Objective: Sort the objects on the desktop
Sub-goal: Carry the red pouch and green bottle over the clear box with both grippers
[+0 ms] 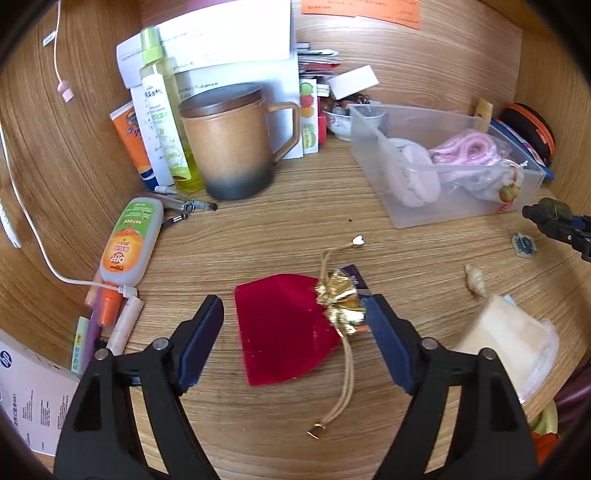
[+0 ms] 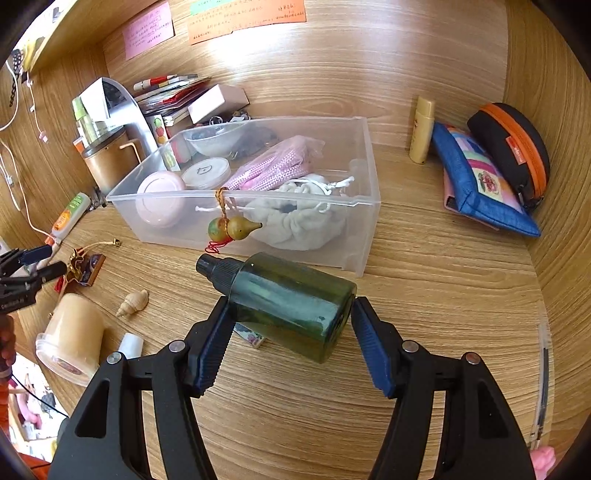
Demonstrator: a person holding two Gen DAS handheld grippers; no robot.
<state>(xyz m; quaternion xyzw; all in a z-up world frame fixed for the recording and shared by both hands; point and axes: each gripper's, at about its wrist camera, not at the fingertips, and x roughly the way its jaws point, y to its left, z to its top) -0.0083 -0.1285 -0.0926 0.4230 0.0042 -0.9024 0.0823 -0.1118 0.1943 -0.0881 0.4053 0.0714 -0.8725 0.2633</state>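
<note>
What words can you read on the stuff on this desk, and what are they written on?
"OFF!" on the orange and green bottle lying on its side.
"hp" logo on the white box at the lower left.
Orange sticky note: handwriting too blurred to read.
Pink sticky note: too blurred.
White tube and papers: print too small to read.

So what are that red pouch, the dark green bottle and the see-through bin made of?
The red pouch looks like velvet: matte, fuzzy nap, with a crinkled gold foil-like collar and cord ties. The dark green bottle seems translucent plastic, possibly glass: glossy highlights, black ribbed cap. The clear bin looks like frosted plastic: its contents show hazily through thin walls.
</note>
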